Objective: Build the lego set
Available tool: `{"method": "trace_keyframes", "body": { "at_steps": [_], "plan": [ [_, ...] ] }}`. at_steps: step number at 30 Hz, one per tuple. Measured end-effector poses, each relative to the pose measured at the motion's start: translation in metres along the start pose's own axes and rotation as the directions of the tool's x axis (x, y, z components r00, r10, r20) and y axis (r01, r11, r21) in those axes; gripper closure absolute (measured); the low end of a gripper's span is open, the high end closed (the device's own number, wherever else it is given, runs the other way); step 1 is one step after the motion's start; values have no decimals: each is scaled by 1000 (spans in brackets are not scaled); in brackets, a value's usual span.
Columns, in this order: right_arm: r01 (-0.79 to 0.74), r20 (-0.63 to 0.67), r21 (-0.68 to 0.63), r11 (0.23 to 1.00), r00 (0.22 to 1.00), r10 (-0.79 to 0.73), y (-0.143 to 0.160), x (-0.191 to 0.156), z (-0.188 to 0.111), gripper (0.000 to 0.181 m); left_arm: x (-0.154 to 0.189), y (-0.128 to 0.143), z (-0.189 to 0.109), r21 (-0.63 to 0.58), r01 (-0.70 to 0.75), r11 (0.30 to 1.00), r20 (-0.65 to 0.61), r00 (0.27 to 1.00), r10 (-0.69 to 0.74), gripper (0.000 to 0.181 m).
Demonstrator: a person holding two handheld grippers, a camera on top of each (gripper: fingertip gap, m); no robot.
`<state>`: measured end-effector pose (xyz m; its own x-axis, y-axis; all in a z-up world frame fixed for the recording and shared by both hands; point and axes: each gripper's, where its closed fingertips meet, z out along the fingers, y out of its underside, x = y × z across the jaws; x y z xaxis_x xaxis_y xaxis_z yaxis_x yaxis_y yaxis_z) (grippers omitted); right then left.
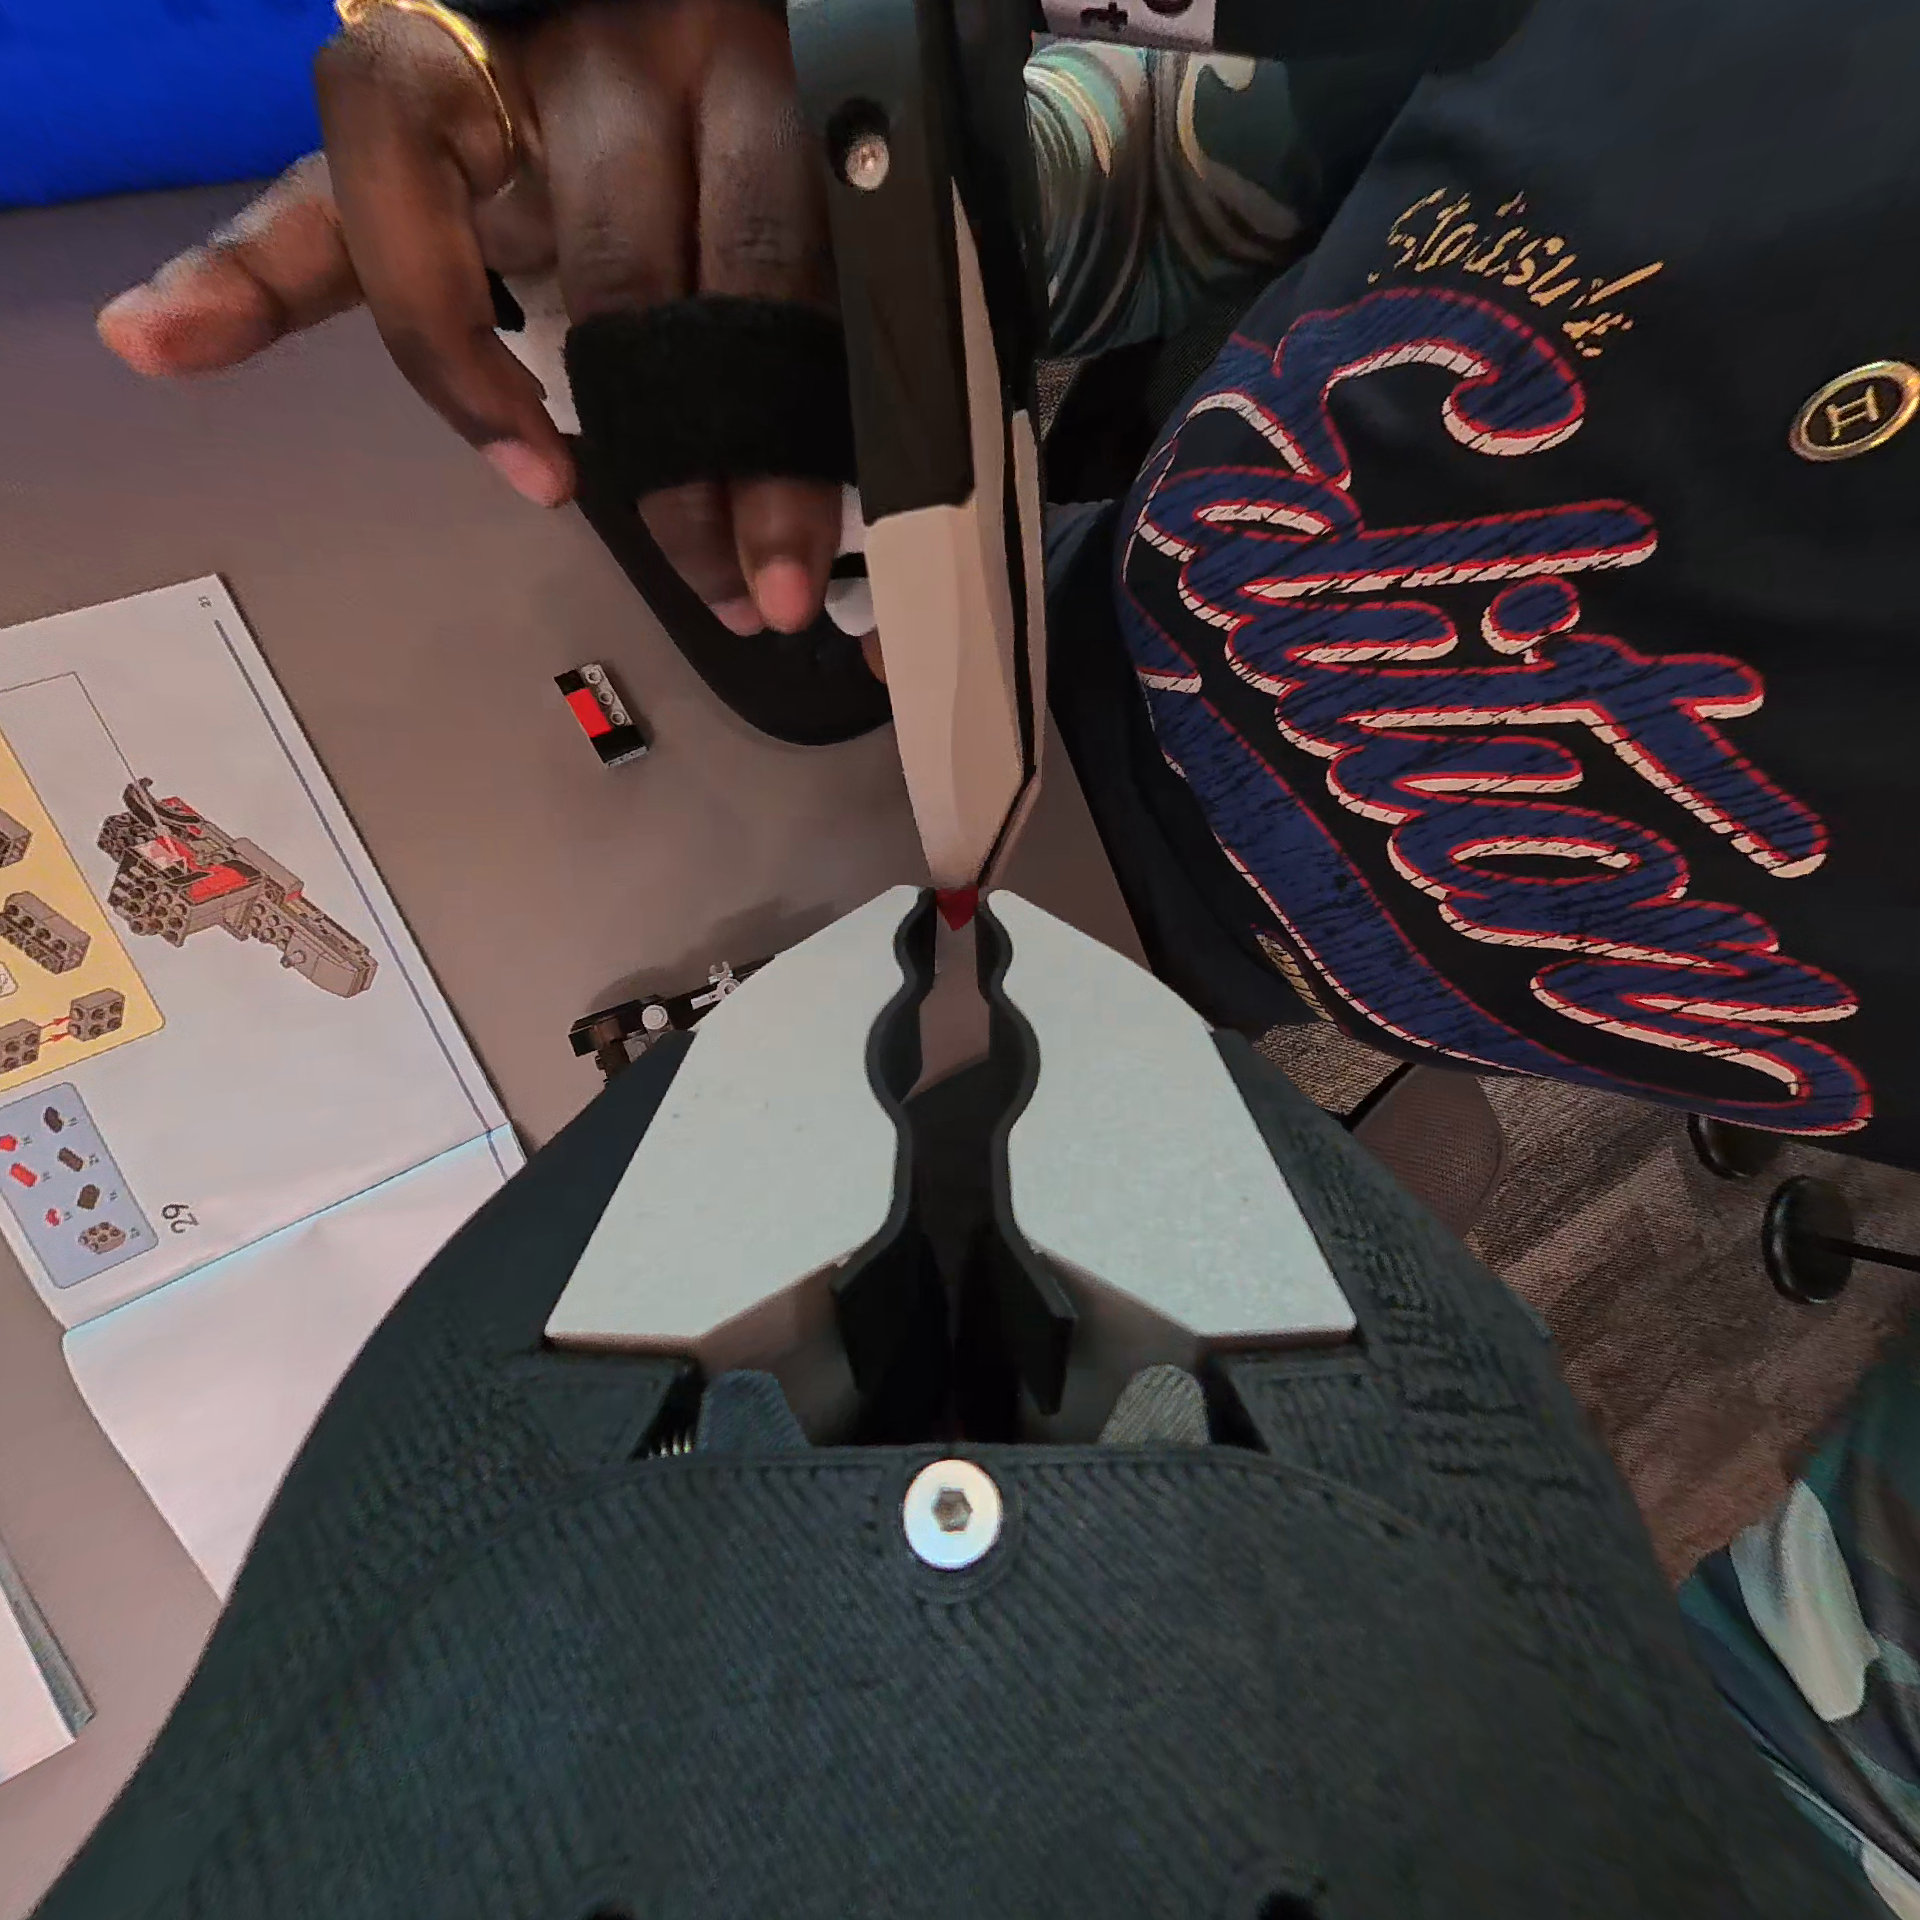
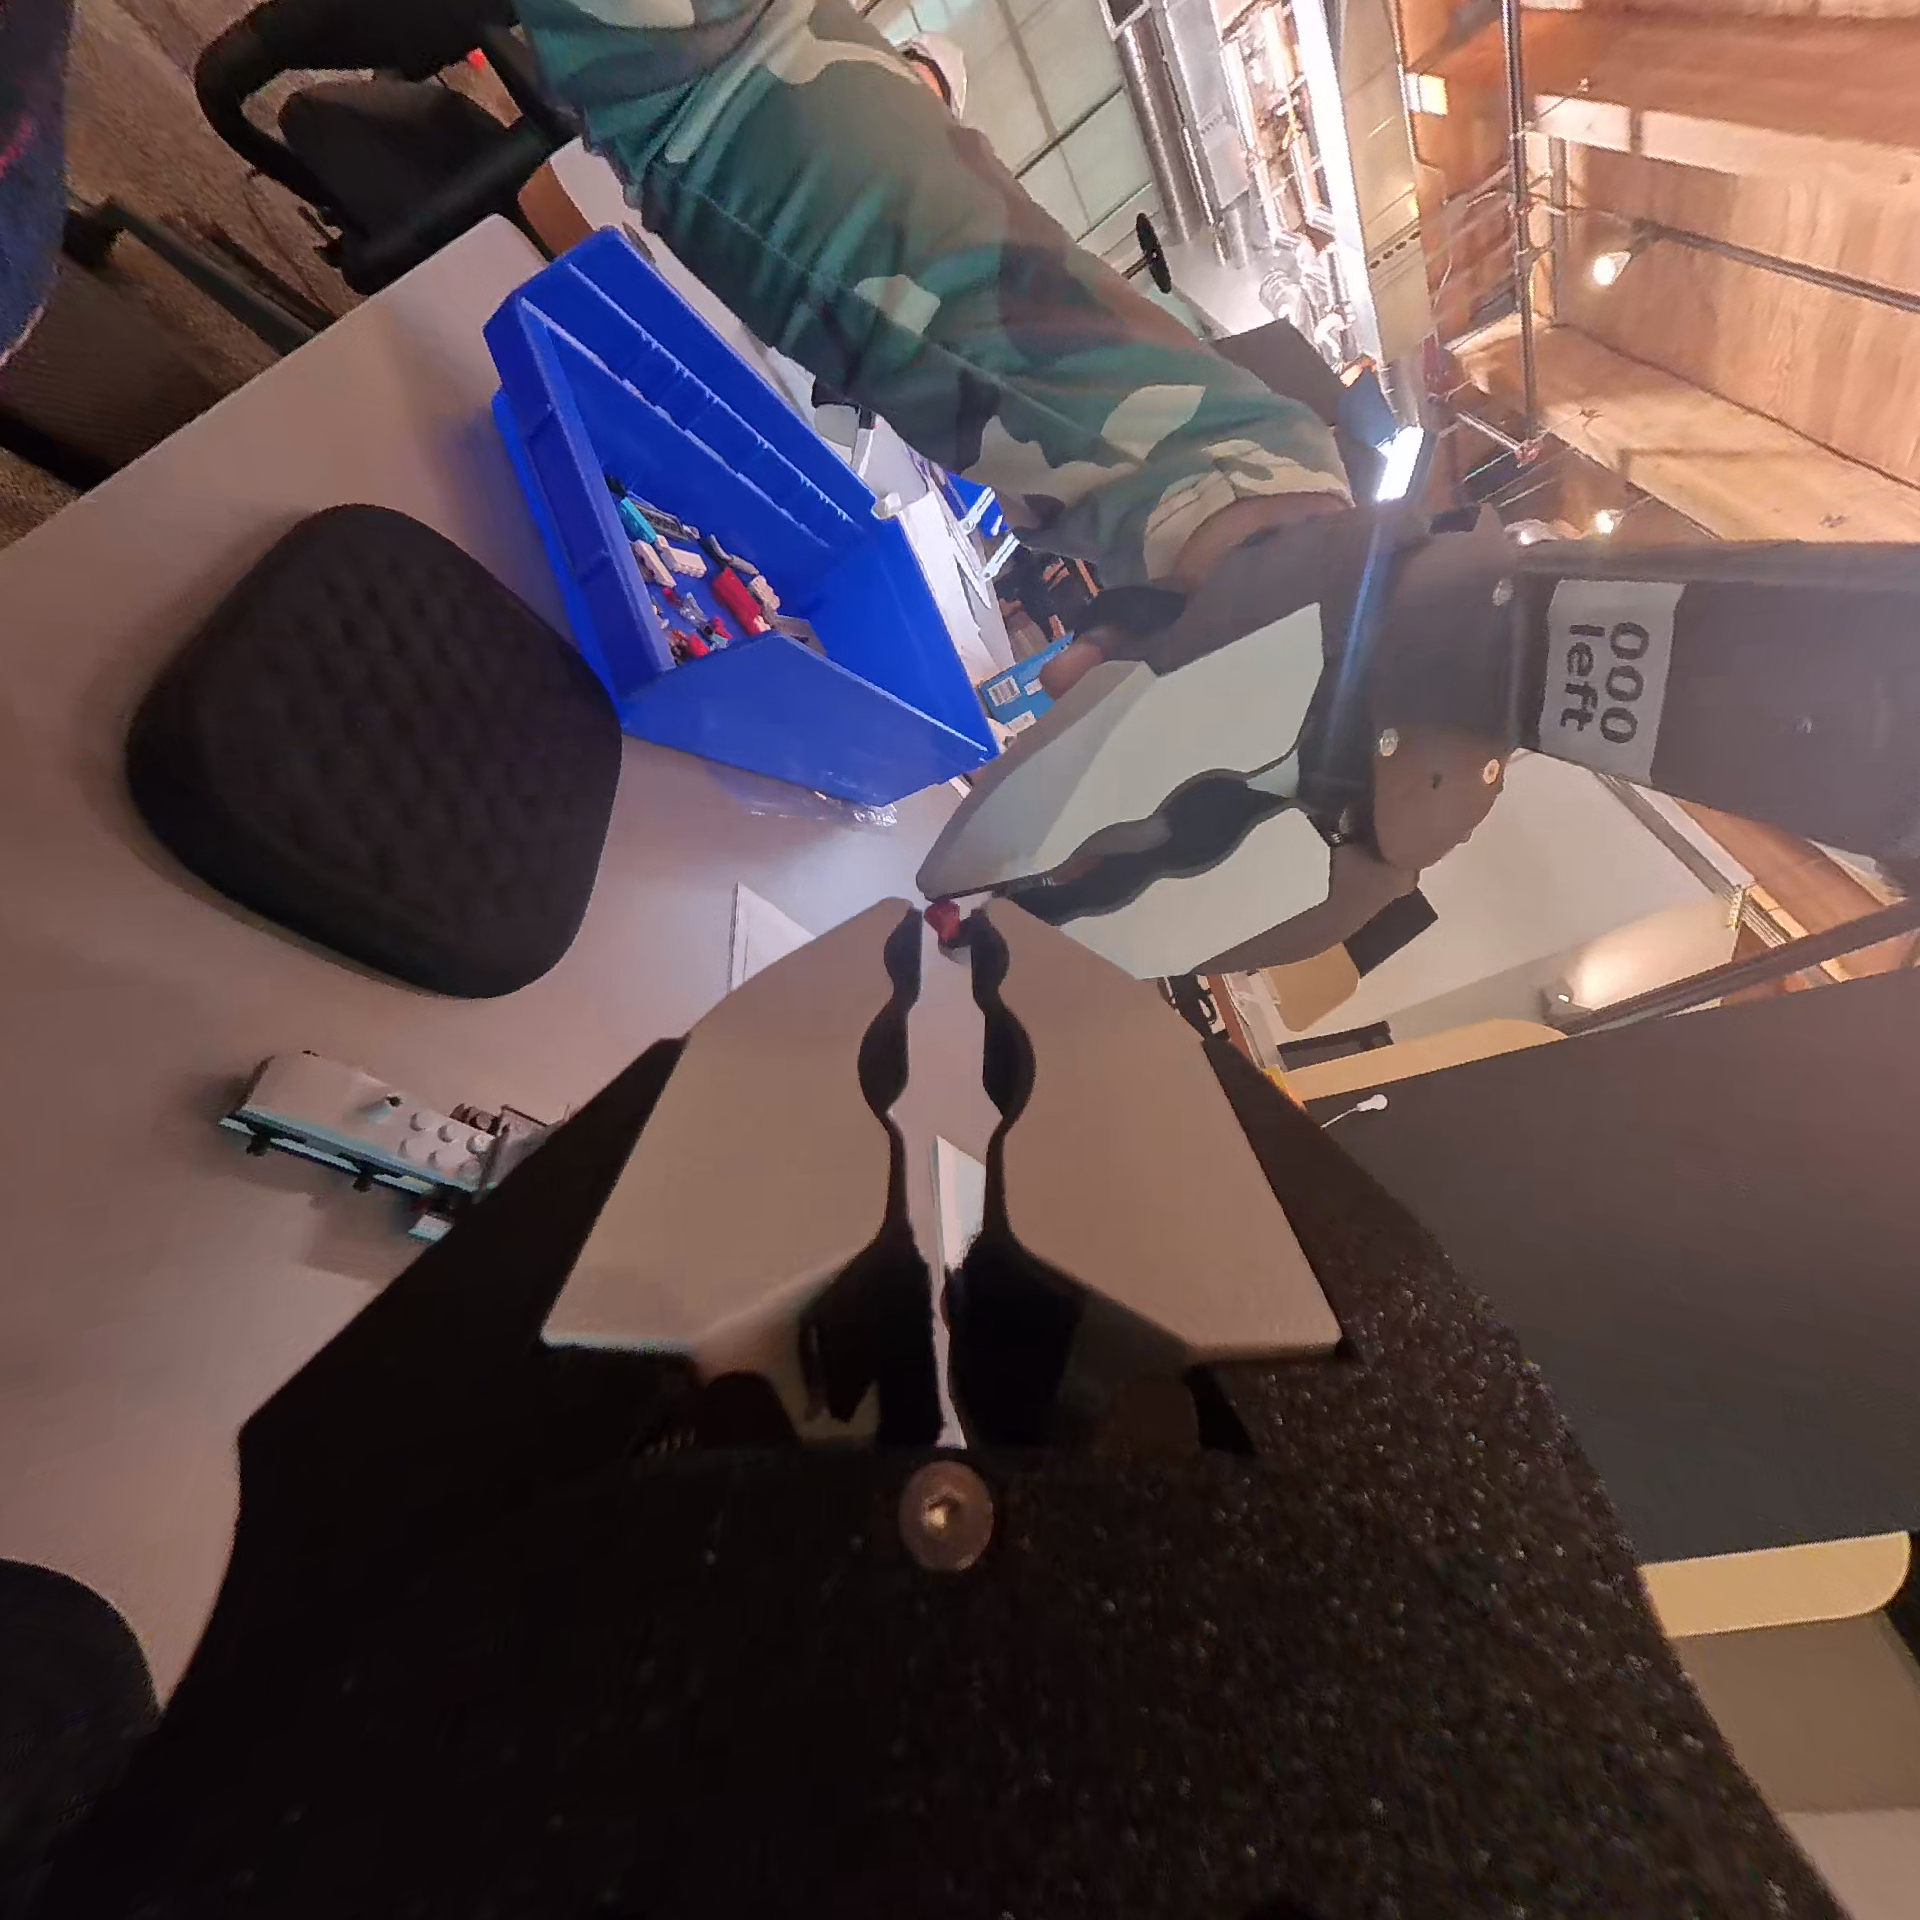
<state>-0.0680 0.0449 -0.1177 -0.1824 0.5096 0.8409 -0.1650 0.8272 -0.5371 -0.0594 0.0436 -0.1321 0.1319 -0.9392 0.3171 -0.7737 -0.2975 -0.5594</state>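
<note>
A small red piece (image 1: pixel 956 906) is in the air above the table (image 1: pixel 436 582), between the tips of both grippers. The left gripper (image 1: pixel 954 902) is clamped on it, and the right gripper (image 2: pixel 943 923) also pinches it, tip to tip. Below lie the booklet (image 1: pixel 260 935), a small black-red brick (image 1: pixel 605 713) and the blue bin (image 2: pixel 810 717).
</note>
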Motion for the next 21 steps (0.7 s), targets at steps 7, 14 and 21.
{"method": "trace_keyframes", "body": {
  "at_steps": [7,14,21],
  "plan": [
    [65,5,-8,998,998,-65,-1,0,1,177,2,-2,2,-3,15,1000,-25,1000,-15,174],
    [-182,-97,122,976,976,194,1,21,-13,178,-9,-19,-11,170,-80,982,172,984,50,171],
    [-555,-70,378,741,781,621,7,48,-40,178,-20,-46,-32,310,-597,740,844,531,75,168]
  ]
}}
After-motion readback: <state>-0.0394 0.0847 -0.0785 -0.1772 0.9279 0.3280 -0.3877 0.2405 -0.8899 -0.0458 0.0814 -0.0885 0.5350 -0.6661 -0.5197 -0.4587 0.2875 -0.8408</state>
